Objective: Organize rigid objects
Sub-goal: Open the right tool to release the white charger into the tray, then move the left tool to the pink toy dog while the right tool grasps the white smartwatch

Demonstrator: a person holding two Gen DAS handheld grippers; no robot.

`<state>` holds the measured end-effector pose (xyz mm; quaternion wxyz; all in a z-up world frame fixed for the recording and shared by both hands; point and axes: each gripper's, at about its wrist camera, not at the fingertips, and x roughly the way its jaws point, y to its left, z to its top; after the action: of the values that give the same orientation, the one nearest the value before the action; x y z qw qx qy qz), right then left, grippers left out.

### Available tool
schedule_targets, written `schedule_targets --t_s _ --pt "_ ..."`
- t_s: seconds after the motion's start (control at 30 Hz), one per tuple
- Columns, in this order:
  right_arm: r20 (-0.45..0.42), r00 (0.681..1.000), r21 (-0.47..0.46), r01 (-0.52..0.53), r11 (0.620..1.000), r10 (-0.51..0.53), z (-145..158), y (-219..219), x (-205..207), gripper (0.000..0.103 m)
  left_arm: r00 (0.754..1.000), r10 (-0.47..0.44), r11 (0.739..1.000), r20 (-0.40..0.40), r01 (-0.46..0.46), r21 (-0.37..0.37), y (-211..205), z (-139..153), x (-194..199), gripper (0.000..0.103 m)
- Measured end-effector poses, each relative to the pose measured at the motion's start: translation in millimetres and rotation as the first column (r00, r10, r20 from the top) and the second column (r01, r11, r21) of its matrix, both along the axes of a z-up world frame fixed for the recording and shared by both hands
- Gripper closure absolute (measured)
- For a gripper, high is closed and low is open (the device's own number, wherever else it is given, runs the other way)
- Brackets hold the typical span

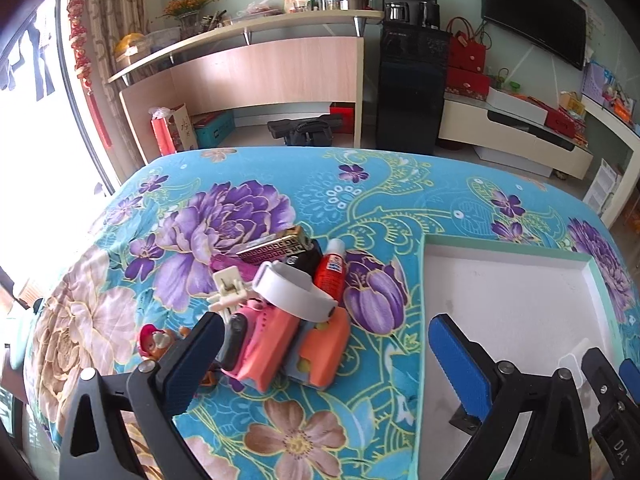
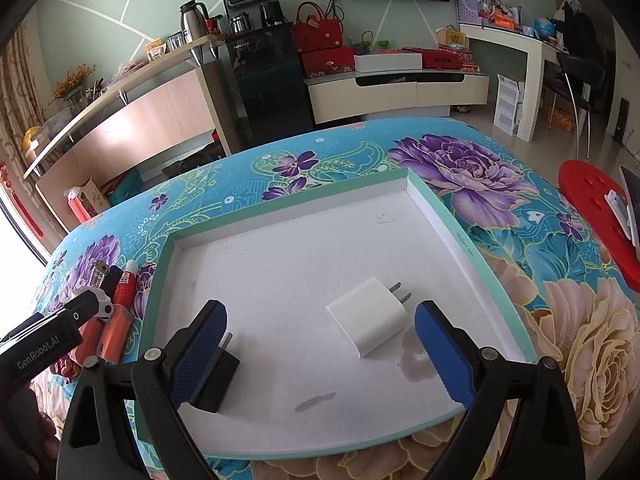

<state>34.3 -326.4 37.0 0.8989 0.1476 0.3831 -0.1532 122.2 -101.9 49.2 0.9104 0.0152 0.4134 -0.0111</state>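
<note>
1. Left wrist view: left gripper (image 1: 316, 354) has its tongs spread wide, nothing pinched. It sits over the pile of small objects (image 1: 280, 300) on the floral cloth (image 1: 360, 184), left of the tray (image 1: 520, 300). Pile: two orange blocks (image 1: 304, 348), white band (image 1: 292, 288) lying on top of them, red tube (image 1: 331, 266), patterned gold box (image 1: 272, 250), white clip (image 1: 228, 286). A small toy figure (image 1: 152, 340) lies apart at the left. The right gripper shows only at the lower right edge of this view.

2. Right wrist view: right gripper (image 2: 320, 344) also spread, holding nothing, over the near end of the tray (image 2: 436, 208). White charger (image 2: 370, 322) lies flat on the tray floor, prongs pointing away, just inside the right pad. Black charger (image 2: 218, 372) sits against the left pad, partly hidden by it; can't tell if it's touching. Both look already sorted. The pile is still outside, beyond the tray's left wall.

3. Risks, my read:
- Pile is stacked and tangled. Pinching an orange block likely drags the band or clip along, or tips the tube off.
- Band is curved and smooth, may slip out of the pads.
- Soft cloth gives; pads could snag fabric on a low pick.
- Right pad is near the white charger, left pad near the black one. A sideways move could shove either out of place.
- Grippers work close at the tray's left wall, so collision is possible.
</note>
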Motion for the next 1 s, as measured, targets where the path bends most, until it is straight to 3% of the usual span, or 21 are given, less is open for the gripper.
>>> schedule_targets --t_s 0.23,0.43,0.57,1.0 --pt "0.034 0.996 -0.04 -0.08 0.996 0.081 34 16 13 0.008 0.998 0.069 0.997 0.015 -0.069 -0.019 51 -2 2 0.0" --pt "0.064 0.986 -0.08 -0.146 0.986 0.151 64 46 42 0.008 0.995 0.098 0.995 -0.023 -0.099 -0.021 87 -8 5 0.0" --pt "0.096 0.97 -0.047 -0.219 0.975 0.223 72 76 62 0.008 0.991 0.126 0.991 -0.044 -0.127 -0.04 112 -14 6 0.0" --pt "-0.009 0.914 0.021 -0.406 0.914 0.406 13 160 103 0.008 0.955 0.247 0.956 -0.164 -0.268 -0.122 170 -49 8 0.0"
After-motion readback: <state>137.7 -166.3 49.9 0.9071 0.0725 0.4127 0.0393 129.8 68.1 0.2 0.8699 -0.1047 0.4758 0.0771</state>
